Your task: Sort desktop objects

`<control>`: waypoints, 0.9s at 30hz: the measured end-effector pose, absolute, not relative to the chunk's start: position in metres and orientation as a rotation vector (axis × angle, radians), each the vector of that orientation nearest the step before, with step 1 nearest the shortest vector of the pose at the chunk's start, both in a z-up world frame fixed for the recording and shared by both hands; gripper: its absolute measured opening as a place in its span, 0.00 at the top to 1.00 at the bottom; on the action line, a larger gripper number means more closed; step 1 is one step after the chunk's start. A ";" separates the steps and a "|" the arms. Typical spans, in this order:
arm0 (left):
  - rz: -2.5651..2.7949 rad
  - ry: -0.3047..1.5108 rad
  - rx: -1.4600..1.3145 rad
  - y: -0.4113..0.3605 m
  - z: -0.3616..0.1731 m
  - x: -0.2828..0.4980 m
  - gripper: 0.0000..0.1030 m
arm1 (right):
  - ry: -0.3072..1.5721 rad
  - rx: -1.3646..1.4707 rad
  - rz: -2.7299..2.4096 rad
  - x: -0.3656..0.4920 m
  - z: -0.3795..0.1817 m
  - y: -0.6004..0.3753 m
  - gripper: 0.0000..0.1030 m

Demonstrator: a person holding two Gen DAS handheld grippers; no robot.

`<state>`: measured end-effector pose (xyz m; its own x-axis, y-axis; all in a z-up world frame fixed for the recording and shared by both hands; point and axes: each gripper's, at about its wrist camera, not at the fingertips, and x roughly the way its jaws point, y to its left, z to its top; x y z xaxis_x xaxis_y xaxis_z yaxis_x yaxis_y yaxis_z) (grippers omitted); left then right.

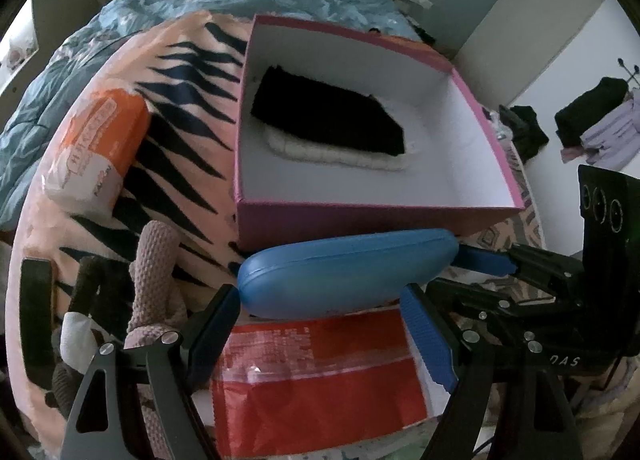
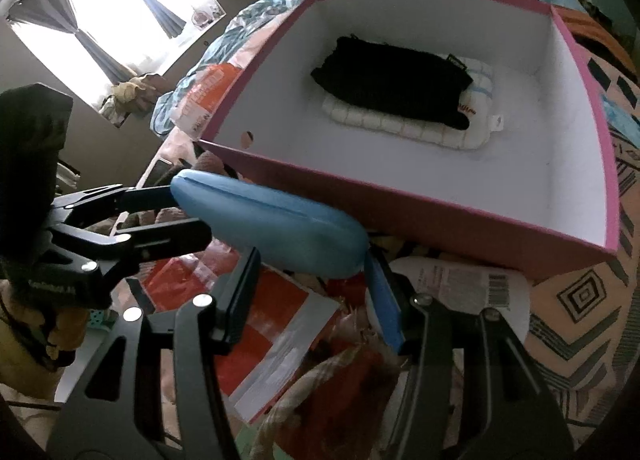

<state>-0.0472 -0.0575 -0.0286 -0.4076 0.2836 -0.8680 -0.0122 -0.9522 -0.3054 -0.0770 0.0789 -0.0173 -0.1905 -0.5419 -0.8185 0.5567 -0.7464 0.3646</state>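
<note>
Left wrist view: blue glasses case (image 1: 348, 274) held off bed, just near of pink box (image 1: 360, 220). Left claw (image 1: 320, 300) clamps left end, right claw (image 2: 312, 264) clamps right end. Hard, smooth, curved shell, probably light and slippery; grip mid-body flanks.

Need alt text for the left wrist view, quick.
Both grippers, left gripper and right gripper, clamp a blue case held before an open pink box. Inside lies a black cloth on a white pad.
</note>
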 end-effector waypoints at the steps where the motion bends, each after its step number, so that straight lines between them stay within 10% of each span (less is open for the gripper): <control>1: 2.471 -0.374 -1.587 -0.056 -0.025 -0.046 0.19 | 0.019 1.354 -1.995 -0.076 -0.014 0.081 0.45; 27: 2.496 -0.317 -1.415 -0.030 0.027 -0.048 0.19 | -0.002 1.218 -2.090 -0.061 0.043 0.113 0.45</control>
<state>-0.0476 -0.0301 0.0267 -0.4949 0.3239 -0.8063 -0.1122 -0.9440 -0.3104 -0.0610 0.1135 0.0432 -0.3062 -0.5725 -0.7606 0.5711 -0.7497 0.3343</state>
